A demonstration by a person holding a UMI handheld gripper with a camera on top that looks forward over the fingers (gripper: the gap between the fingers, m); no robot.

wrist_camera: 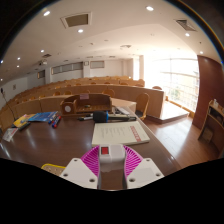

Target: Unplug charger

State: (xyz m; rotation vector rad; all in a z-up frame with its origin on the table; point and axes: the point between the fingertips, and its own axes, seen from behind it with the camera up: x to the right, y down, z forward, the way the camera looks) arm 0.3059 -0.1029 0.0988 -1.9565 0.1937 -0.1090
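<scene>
A small white charger (111, 153) with a red square mark on its top sits between my gripper's (111, 161) two pink pads. Both pads press against its sides, so the gripper is shut on it. The left pad (91, 160) and the right pad (131, 159) flank it closely. The charger is held above the brown table (60, 142). I see no socket, power strip or cable; the charger's lower part is hidden between the fingers.
Beyond the fingers lie a sheet of printed paper (122, 131), a dark object (112, 117) and a blue book (40, 118) to the left. Rows of wooden lecture-hall benches (60, 100) stand behind, and bright windows (180, 80) are at the right.
</scene>
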